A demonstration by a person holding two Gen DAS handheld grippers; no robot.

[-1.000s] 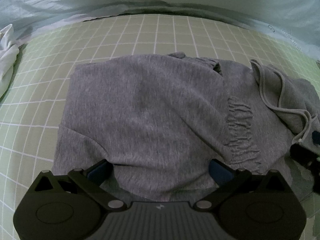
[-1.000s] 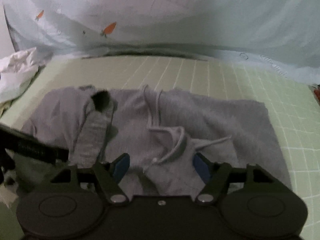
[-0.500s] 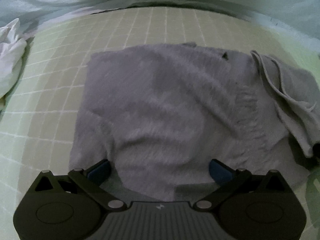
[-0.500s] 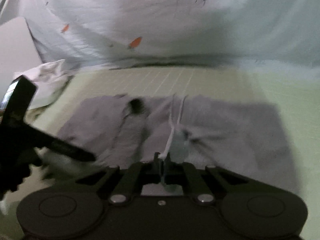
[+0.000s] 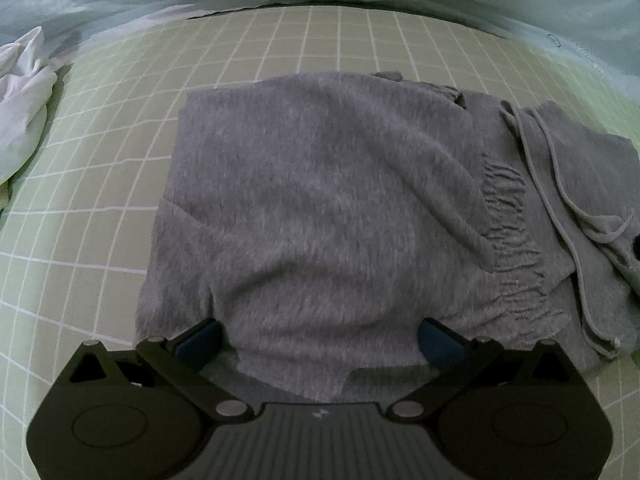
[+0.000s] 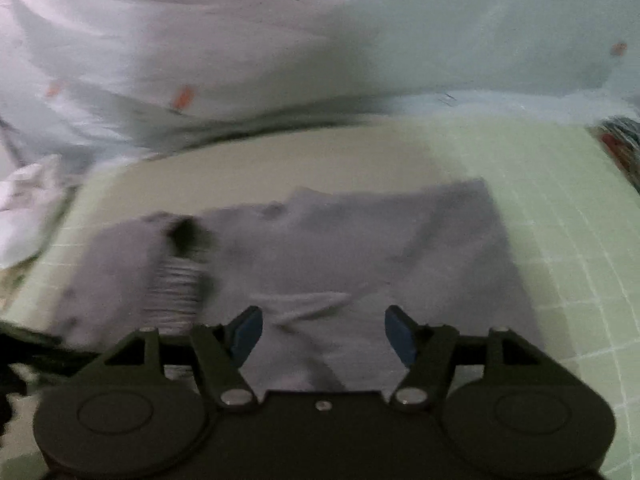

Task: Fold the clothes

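While the grey sweatshirt (image 5: 332, 208) lies partly folded on the green checked mat (image 5: 100, 208), both grippers hover empty: left gripper (image 5: 320, 338) wide open, right gripper (image 6: 322, 332) opening. Next, I'd pinch the near hem evenly, both layers.

Green checked bed (image 5: 100, 216): grey garment (image 5: 328, 208), perhaps hooded.

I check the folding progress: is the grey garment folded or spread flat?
Folded. The grey garment lies as a compact rectangle on the checked sheet, with a sleeve cuff laid over its body.
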